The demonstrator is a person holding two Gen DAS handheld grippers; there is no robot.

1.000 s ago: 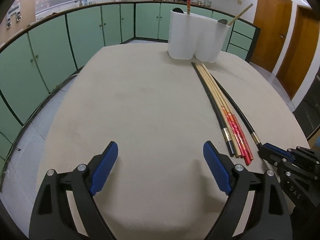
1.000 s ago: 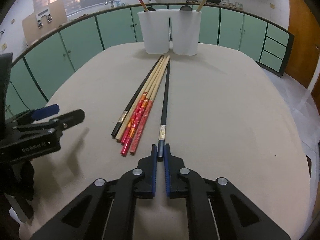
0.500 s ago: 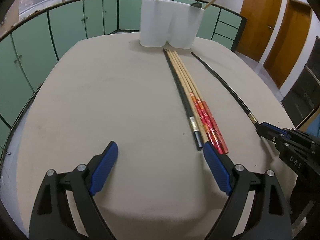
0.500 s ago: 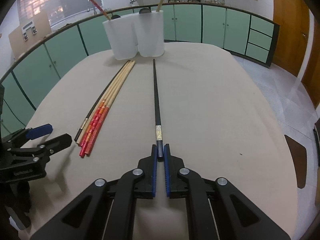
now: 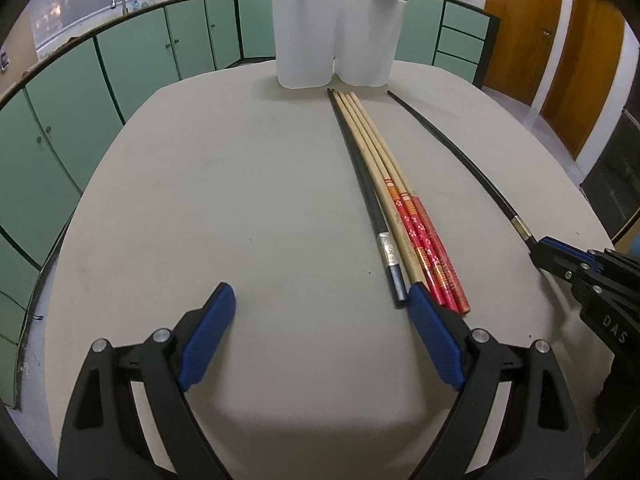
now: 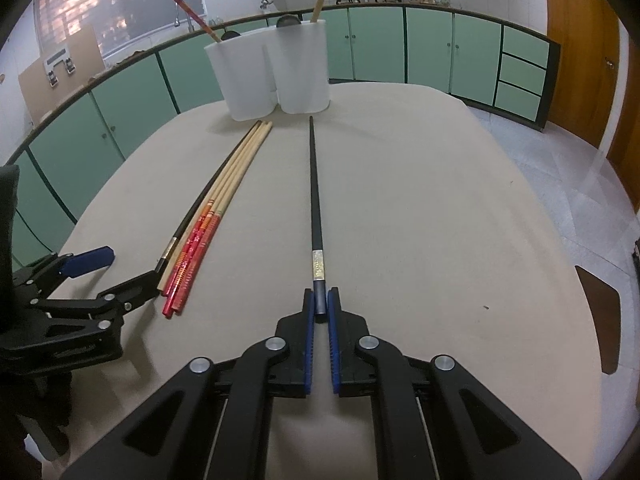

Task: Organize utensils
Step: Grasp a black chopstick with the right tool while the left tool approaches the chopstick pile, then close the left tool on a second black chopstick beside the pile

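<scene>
My right gripper (image 6: 320,305) is shut on the near end of a long black chopstick (image 6: 314,200), which points toward the white utensil holder (image 6: 276,72); the gripper also shows in the left wrist view (image 5: 560,254) with that chopstick (image 5: 452,148). My left gripper (image 5: 320,312) is open and empty, its right fingertip beside the near ends of a bundle of several chopsticks (image 5: 384,184), black, plain wood and red-patterned. The bundle (image 6: 212,208) lies left of the held chopstick. The holder (image 5: 336,36) holds a red chopstick and a wooden one.
The beige round table (image 5: 240,200) drops off at its curved edge on all sides. Green cabinets (image 5: 140,56) line the walls behind. Wooden doors (image 5: 552,40) stand at the right. My left gripper (image 6: 84,280) sits at the left in the right wrist view.
The right gripper has drawn the black chopstick away to the right of the bundle. The left gripper has moved closer to the bundle's near ends and stays open.
</scene>
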